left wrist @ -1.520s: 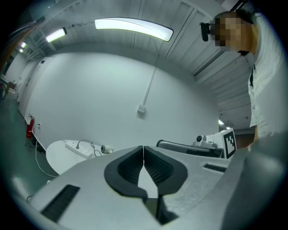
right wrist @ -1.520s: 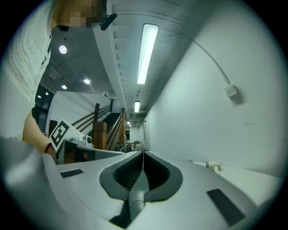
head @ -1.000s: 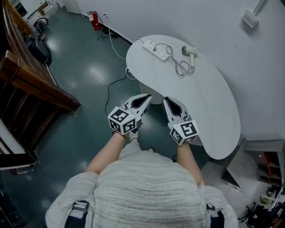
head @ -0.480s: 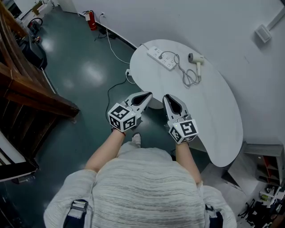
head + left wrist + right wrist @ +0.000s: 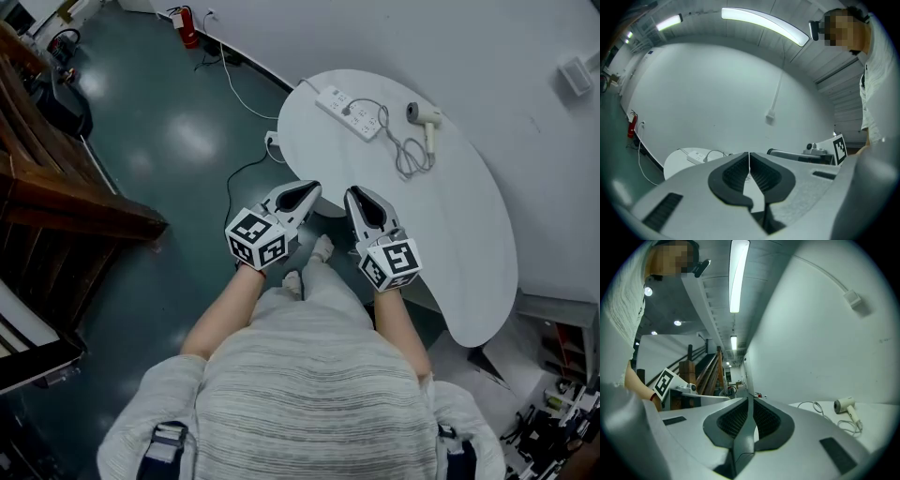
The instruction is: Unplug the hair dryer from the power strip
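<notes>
Closer to the worktop [image 5: 459, 244] now, I hold the left hand-held gripper [image 5: 307, 190] and right hand-held gripper [image 5: 360, 195] at its near edge, jaws closed on nothing. Only the right gripper view catches the hair dryer [image 5: 845, 405], the left the power strip [image 5: 697, 156]; in the head view the dryer lies upper right, well beyond both, its cord running to the strip

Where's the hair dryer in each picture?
Head view: the hair dryer is right of the top middle, on the far side of the white table.
Left gripper view: not in it.
Right gripper view: lower right.
Shared landmark: the white table, low left in the left gripper view and low right in the right gripper view.
</notes>
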A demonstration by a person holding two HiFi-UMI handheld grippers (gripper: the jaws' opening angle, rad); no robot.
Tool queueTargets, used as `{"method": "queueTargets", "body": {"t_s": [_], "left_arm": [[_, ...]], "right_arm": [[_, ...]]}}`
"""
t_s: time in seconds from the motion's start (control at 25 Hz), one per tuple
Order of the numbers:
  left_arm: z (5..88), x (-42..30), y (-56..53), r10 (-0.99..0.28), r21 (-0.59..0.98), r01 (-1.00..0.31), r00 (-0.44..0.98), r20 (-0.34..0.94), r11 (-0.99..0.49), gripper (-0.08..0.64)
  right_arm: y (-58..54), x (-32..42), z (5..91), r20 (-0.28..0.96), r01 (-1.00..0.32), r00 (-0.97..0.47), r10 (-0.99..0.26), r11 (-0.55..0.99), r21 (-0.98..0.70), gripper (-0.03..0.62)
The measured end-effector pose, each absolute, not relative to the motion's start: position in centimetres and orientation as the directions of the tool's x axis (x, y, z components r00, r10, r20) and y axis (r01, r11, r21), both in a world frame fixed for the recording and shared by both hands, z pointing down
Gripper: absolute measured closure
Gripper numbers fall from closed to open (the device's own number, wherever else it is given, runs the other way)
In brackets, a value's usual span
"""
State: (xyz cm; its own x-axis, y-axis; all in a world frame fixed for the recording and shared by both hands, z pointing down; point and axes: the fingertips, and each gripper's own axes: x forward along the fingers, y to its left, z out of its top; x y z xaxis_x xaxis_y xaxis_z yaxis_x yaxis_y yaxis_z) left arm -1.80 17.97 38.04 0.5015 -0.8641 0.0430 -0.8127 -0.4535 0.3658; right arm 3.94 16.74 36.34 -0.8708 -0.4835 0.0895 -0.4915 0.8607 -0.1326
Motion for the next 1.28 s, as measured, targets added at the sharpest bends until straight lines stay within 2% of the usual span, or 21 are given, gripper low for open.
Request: {"method": "queueTargets", "body": {"t_s": [0.28, 0.64, 0.96, 1.28], "left_arm": [[39.2, -3.1, 12.2, -0.862, 0.369, -0.814, 0.503, 0.063, -0.448, 0.552], [42.5, -4.7, 2.9, -0.840, 0.373, -0.826, 0.512, 0.180, -0.423, 0.552], [45.0, -4.8, -2.4, -0.797, 0.331, -0.829, 0.541, 0.268, -0.451, 0.552], [47.2, -5.5, -6.1, -0.733, 0.282, -0.807, 0.590, 0.339, -0.519, 0.552]], "right_arm": [[11.3, 1.5, 38.0, 0.121, -0.462, -0.885, -0.449, 0.880, -0.108, 0.563], [2.2, -0.5, 40.8, 0.171, -0.454, -0.886, -0.430, 0.881, -0.134, 0.563], [-3.6, -1.6, 44.0, 0.233, -0.444, -0.884, -0.406, 0.884, -0.147, 0.563], [-7.2, -2.5, 47.3, 0.296, -0.497, -0.849, -0.437, 0.852, -0.166, 0.563]]}}
